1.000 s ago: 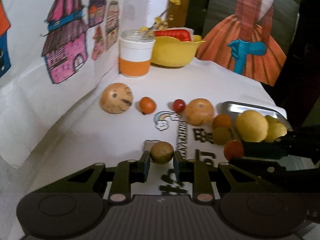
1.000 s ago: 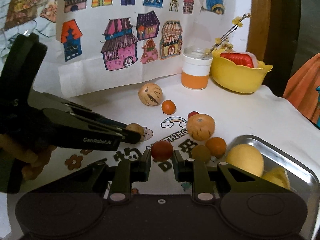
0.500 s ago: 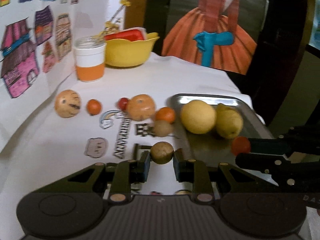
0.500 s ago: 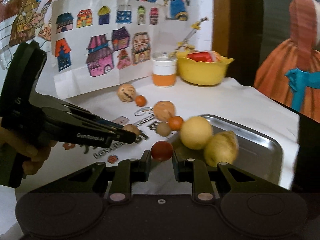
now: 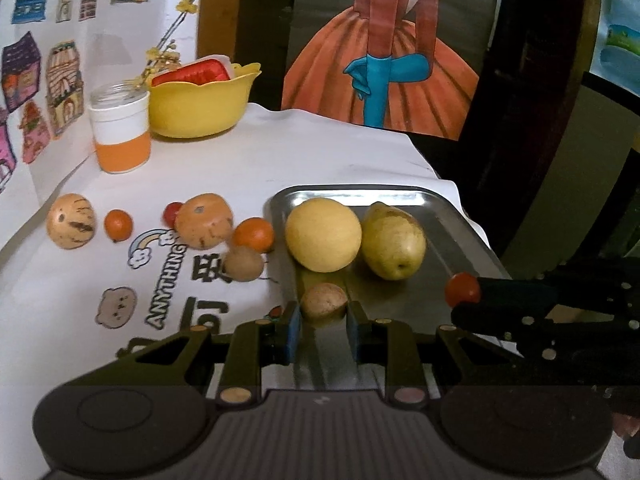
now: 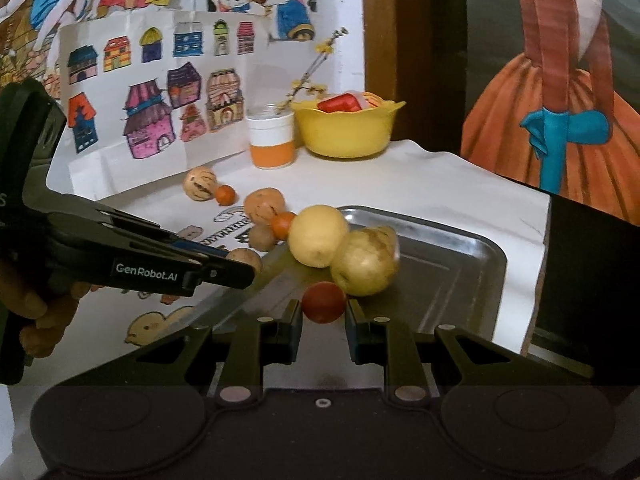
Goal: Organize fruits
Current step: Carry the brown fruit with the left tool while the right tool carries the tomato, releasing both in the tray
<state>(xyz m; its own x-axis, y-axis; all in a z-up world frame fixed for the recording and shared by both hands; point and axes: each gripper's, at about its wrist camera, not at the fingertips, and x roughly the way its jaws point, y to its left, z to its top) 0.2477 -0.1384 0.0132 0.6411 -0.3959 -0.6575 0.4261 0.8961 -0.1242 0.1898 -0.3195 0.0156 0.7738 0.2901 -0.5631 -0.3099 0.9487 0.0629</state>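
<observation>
My left gripper (image 5: 323, 320) is shut on a small brown round fruit (image 5: 323, 300), held over the near left edge of the steel tray (image 5: 460, 236). My right gripper (image 6: 323, 322) is shut on a small red fruit (image 6: 323, 302), above the tray's near part; that red fruit (image 5: 463, 289) also shows at the right in the left wrist view. In the tray lie a yellow round fruit (image 5: 323, 239) and a yellow-green pear (image 5: 394, 246). On the cloth left of the tray rest a brown fruit (image 5: 243, 263), a small orange (image 5: 253, 234), a large orange fruit (image 5: 204, 221) and others.
A tan melon-like fruit (image 5: 71, 221), a tiny orange (image 5: 118, 225) and a red fruit (image 5: 172, 213) lie further left. A white-and-orange jar (image 5: 120, 138) and a yellow bowl (image 5: 200, 108) stand at the back by the wall. The table edge drops just beyond the tray (image 6: 472, 264).
Both grippers have swung right from the cloth to over the tray, each carrying its fruit. Neither has let go.
</observation>
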